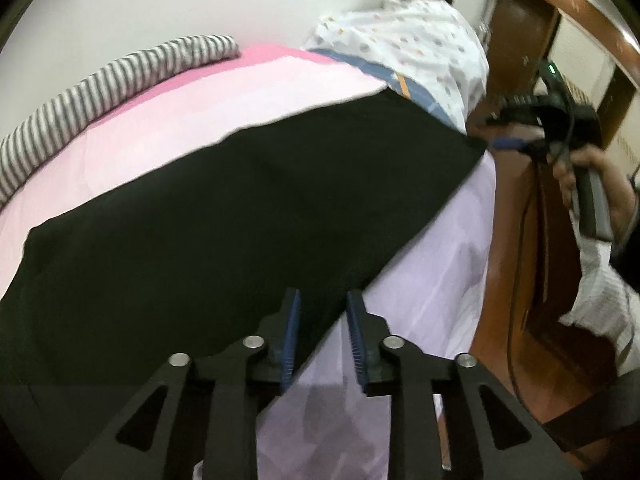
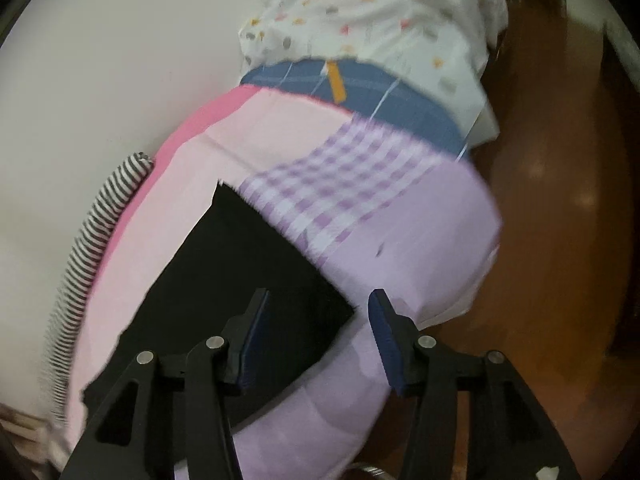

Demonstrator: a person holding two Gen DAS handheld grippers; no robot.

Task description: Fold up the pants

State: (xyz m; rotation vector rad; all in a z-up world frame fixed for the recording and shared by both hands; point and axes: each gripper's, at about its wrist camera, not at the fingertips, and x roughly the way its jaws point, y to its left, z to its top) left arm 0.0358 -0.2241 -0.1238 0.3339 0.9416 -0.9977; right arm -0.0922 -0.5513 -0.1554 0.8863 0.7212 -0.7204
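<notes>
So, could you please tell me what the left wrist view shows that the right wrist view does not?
Only the left wrist view shows the right tool and the hand holding it, near the far corner of the pants. Only the right wrist view shows the checked purple patch. Both show the black pants on the pink-and-lilac sheet, the striped cloth and the dotted fabric.

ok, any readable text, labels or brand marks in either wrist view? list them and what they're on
None readable.
Black pants: plain, no label or print showing.
Dotted white fabric: coloured spots only, no letters.
Blue cloth: an orange tab, blurred, no text legible.
Right tool, seen from the left wrist view: a green light on its body, no marking can be made out through the blur.
Left tool: no markings.
</notes>
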